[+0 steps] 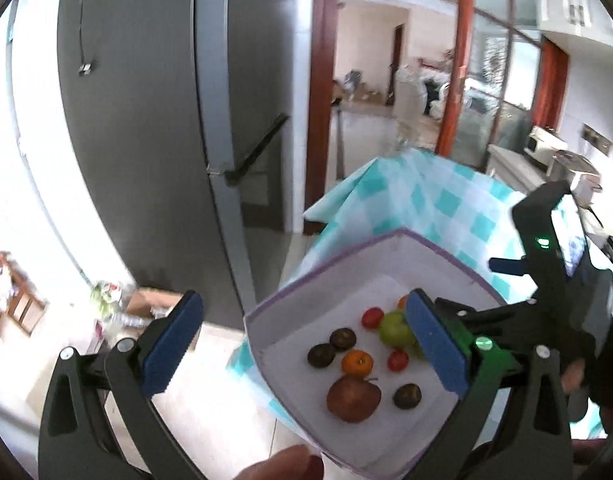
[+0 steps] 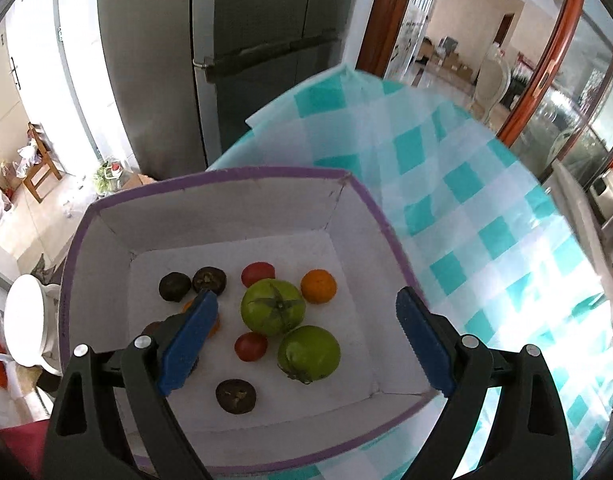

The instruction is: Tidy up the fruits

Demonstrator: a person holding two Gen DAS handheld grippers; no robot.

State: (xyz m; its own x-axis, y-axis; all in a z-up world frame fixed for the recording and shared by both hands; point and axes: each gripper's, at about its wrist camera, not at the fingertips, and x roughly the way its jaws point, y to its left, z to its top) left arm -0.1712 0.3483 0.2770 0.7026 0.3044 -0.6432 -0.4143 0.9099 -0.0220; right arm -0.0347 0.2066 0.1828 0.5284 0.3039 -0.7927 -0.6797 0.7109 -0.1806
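Checkered tablecloth [image 2: 486,200] beside grey fridge [image 2: 166,60], doorway [image 1: 366,60].

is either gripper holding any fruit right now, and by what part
Nothing is held. The left gripper and right gripper are both open above the box, with fruit lying loose inside.

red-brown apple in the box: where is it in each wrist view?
Left wrist: apple low centre, nearest fruit inside the box.
Right wrist: mostly hidden behind the right hand-held gripper's left finger; brown sliver at left.
Shared landmark: orange.
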